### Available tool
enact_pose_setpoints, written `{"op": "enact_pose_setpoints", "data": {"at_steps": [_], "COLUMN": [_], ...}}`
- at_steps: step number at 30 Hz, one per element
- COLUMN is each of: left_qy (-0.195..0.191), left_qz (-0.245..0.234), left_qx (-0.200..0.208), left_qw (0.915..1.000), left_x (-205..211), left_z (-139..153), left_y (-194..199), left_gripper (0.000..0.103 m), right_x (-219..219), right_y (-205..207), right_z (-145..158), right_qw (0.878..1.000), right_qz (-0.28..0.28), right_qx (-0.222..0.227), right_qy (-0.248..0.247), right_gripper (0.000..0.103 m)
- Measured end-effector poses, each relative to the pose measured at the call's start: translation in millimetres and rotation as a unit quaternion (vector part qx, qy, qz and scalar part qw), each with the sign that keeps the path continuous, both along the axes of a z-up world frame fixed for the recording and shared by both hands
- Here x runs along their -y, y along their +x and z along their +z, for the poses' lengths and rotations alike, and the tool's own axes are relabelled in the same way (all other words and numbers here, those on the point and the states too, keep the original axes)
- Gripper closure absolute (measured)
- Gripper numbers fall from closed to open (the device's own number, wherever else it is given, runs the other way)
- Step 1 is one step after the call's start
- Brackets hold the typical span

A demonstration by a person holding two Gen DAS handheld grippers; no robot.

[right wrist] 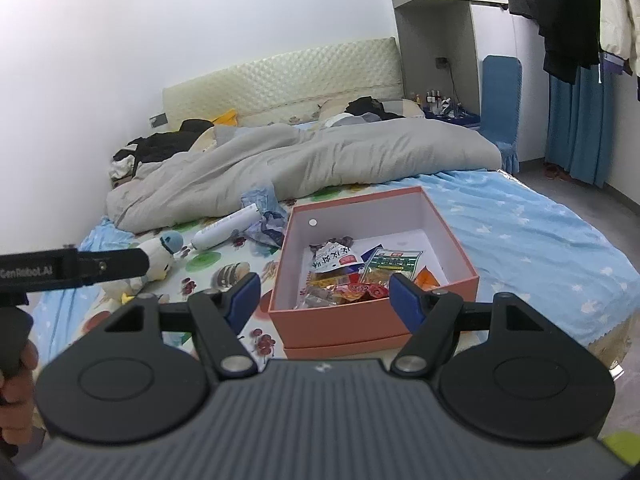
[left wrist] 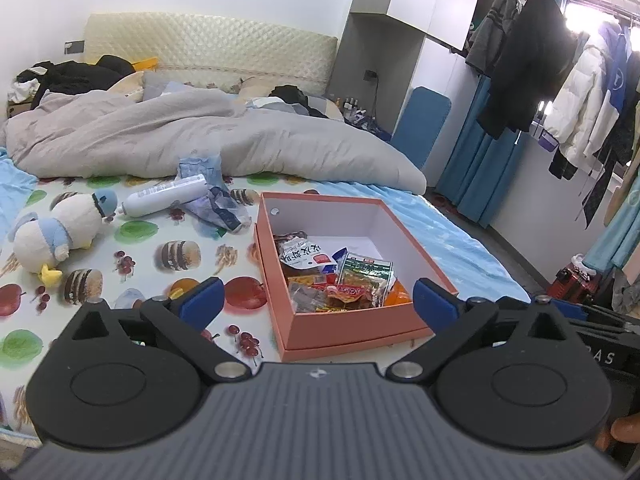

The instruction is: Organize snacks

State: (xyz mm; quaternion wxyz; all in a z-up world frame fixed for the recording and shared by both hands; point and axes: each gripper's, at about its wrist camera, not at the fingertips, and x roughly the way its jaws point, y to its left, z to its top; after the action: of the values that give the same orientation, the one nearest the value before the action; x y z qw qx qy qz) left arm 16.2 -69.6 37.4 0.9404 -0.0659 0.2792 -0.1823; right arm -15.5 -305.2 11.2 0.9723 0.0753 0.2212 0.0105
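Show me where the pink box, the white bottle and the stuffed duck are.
pink box (left wrist: 352,326), left wrist view, on its near outer wall.
white bottle (left wrist: 168,198), left wrist view, on the middle of its body.
stuffed duck (left wrist: 74,218), left wrist view, on its white belly.

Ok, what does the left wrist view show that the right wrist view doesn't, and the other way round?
Only the left wrist view shows the red suitcase on the floor and the open left gripper head-on. Only the right wrist view shows the open right gripper head-on, with the left gripper's body from the side. Both show the orange box of snack packets, the plush duck and the white bottle.
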Motion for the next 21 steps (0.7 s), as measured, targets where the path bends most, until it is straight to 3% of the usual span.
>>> {"op": "enact_pose_setpoints", "data": {"at_steps": [5, 7, 21], "left_qy": [0.008, 0.014, 0.033], "left_qz": [-0.003, -0.001, 0.02], "left_qx": [0.0, 0.0, 0.004], "left_qw": [1.0, 0.9999, 0.9992], "left_x": [4, 6, 5], "left_z": [3, 5, 13], "left_y": [-3, -2, 4], "left_gripper": [0.0, 0.0, 0.0], "right_x": [5, 8, 11], "right_y": [-5, -6, -7], "right_z": [1, 1, 1], "right_qw": [1.0, 1.0, 1.0], "right_qz": [-0.006, -0.018, -0.022], "right_qx": [0.005, 0.011, 0.009], "right_qy": [-0.001, -0.001, -0.006], "right_gripper": [0.029, 0.0, 0.0]}}
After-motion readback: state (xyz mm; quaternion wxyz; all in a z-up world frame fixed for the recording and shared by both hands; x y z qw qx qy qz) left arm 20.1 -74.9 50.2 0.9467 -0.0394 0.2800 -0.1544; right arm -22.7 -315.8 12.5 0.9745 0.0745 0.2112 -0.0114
